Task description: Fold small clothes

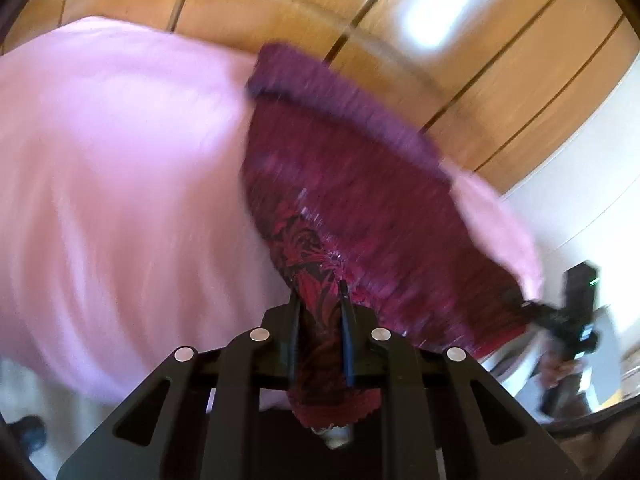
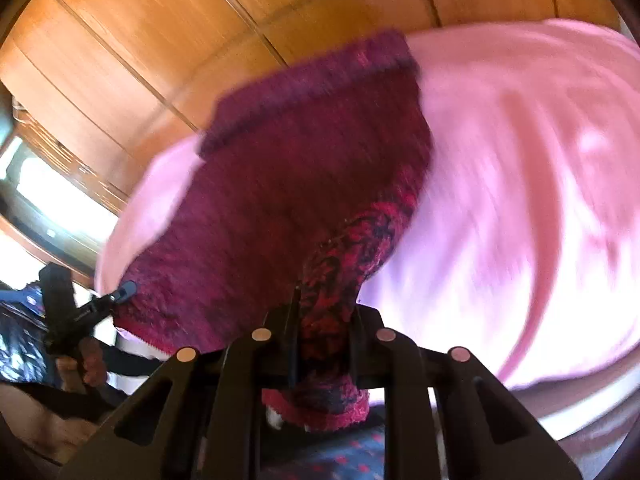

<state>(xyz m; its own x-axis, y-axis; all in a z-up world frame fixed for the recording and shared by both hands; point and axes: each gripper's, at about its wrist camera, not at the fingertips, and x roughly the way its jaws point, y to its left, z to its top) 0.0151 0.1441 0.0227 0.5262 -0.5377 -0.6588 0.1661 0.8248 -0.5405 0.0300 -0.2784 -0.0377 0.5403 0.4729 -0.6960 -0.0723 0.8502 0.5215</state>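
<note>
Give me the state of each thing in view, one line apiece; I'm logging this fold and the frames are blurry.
Garment: dark red, lifted at two corners, far end trailing on the sheet.
Left gripper: shut on a garment corner.
Right gripper: shut on the other garment corner.
Sheet: pink, spread out under the garment.
Wardrobe: wooden doors closed.

Bed under a pink sheet

A pink sheet (image 1: 100, 160) is covering the bed (image 2: 580, 412), and a dark red patterned garment (image 1: 344, 184) is lying across it, reaching toward the far edge by wooden panelling (image 2: 160, 40).
</note>
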